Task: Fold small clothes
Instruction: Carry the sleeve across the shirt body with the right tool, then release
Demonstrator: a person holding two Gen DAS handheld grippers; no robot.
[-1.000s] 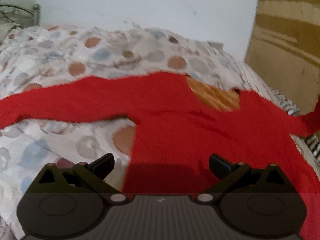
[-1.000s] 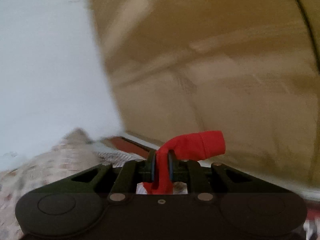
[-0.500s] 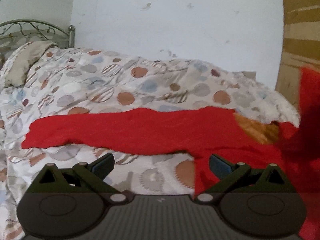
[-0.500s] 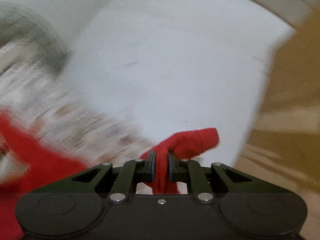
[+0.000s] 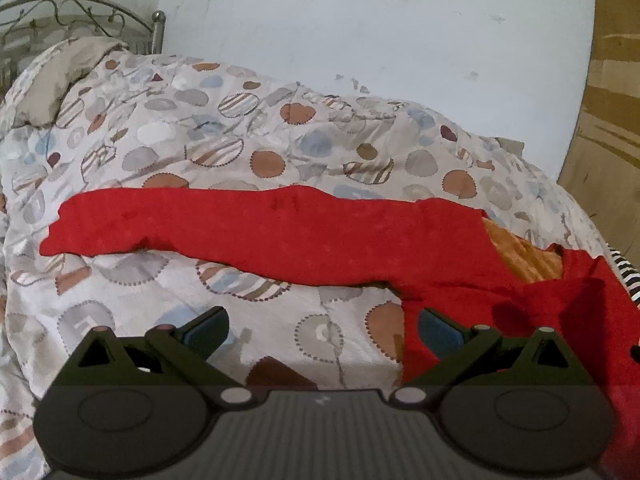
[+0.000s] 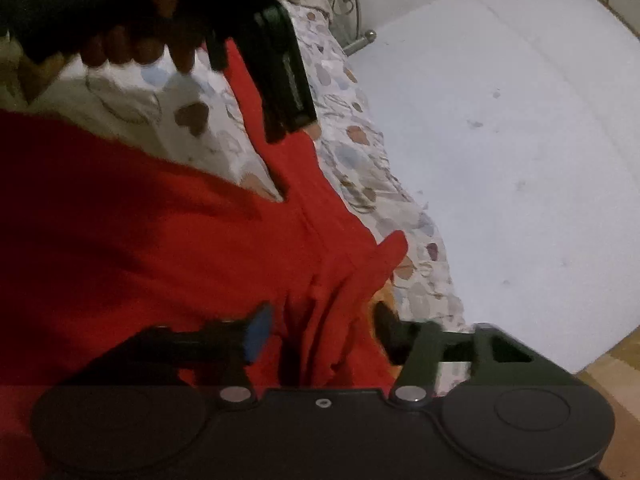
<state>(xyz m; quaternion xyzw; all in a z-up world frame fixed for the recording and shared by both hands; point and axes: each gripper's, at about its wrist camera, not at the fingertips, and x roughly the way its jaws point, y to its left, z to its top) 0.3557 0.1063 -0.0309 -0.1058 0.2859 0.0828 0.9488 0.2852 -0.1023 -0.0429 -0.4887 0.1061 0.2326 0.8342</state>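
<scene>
A red long-sleeved shirt (image 5: 280, 232) lies spread on the bed, one sleeve stretched out to the left, its orange neck lining (image 5: 524, 256) showing at the right. My left gripper (image 5: 322, 330) hovers open over the duvet, its right finger just above the shirt's side edge, with nothing between its fingers. In the right wrist view the other sleeve (image 6: 352, 272) lies bunched on the shirt's body (image 6: 160, 240). My right gripper (image 6: 320, 330) is opening around that sleeve; the cloth sits between the jaws, and the pads stand clear of it. The left gripper (image 6: 284, 80) and the hand holding it appear above.
A patterned duvet (image 5: 200, 152) covers the bed, with a pillow (image 5: 60, 76) and a metal headboard (image 5: 80, 12) at the back left. A white wall (image 5: 380, 32) runs behind it. A wooden panel (image 5: 612, 100) stands at the right, and striped cloth (image 5: 624, 276) shows at the bed's right edge.
My right gripper swung the sleeve from beside the bed over onto the shirt's body, rolling as it went, and its jaws have parted. My left gripper drifted left along the outstretched sleeve.
</scene>
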